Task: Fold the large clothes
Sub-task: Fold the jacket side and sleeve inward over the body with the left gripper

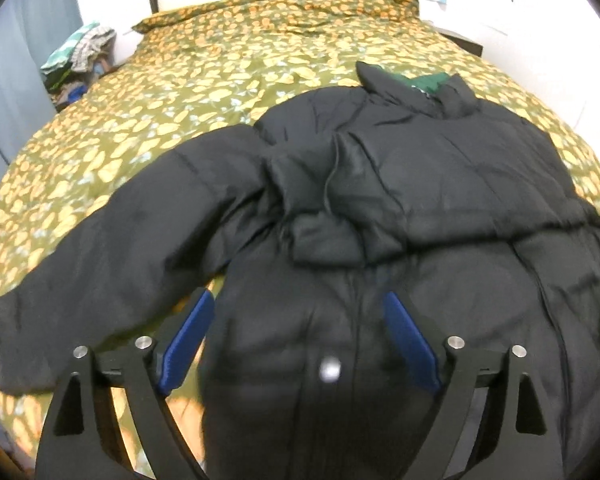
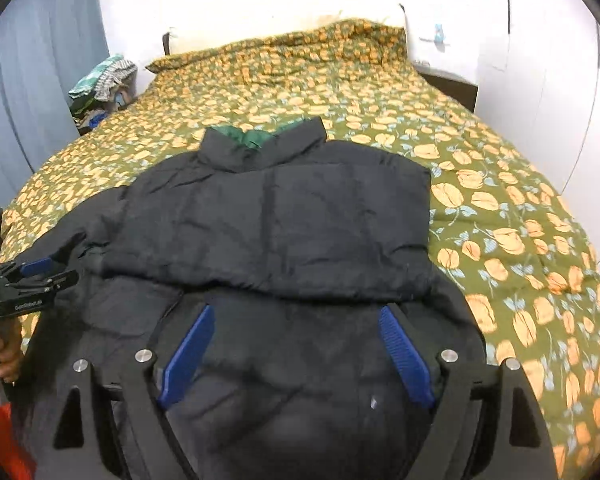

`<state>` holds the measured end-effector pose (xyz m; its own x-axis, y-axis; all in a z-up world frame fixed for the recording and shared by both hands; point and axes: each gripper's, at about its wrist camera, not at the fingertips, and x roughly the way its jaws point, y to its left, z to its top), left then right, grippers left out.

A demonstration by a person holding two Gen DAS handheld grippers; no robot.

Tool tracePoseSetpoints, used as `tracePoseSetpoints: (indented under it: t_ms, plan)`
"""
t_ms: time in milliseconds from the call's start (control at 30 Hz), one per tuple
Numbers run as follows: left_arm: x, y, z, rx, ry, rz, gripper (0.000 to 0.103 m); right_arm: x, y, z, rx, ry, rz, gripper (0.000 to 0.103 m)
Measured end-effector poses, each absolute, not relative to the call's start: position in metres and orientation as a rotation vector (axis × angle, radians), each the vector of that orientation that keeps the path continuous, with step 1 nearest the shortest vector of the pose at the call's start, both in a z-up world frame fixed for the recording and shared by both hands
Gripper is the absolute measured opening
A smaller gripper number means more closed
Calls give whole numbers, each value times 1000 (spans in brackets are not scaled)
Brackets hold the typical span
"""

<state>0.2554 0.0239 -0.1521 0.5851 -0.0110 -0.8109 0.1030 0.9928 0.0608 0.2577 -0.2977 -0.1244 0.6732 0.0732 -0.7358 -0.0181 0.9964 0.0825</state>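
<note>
A black puffer jacket [image 1: 420, 184] with a green collar lining lies front-up on the bed, collar at the far end. One sleeve is folded across its chest; the other sleeve [image 1: 100, 240] lies spread out to the left. My left gripper [image 1: 300, 304] is open above the jacket's lower hem, blue pads wide apart. In the right wrist view the jacket [image 2: 284, 216] fills the centre. My right gripper [image 2: 296, 316] is open over the lower right part. The left gripper [image 2: 40, 268] shows at the far left there.
The bed [image 1: 220, 80] has a green cover with orange flowers. A pile of clothes [image 1: 80, 52] lies at the far left beside a blue curtain [image 1: 16, 80]. White walls stand behind and to the right [image 2: 540, 80]. A dark nightstand [image 2: 452, 84] sits at the far right.
</note>
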Motion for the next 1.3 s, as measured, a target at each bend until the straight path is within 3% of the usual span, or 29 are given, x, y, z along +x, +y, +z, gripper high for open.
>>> tracePoseSetpoints:
  t_ms: [433,633,900,1200,1233,1300]
  plan:
    - [222,92,-153,-81,1006,119,89,164,-247,-126,-97,629,123,86]
    - [229,144,-163,-232,1008,233,89,162,-248,-141,-105,680,106,86]
    - [218,242,-210,-672,1031,466,89,158,-253,-138,-114,644,62,86]
    - [233,300,-221,-875,876,588,89,159,-247,-143,-133,670,82,86]
    - [235,304,-220,-872,864,600,85,159,-246,-144,-136,675,86,86]
    - [237,311,-222,-872,852,630,59,158,-245,-147,-134,686,92,86]
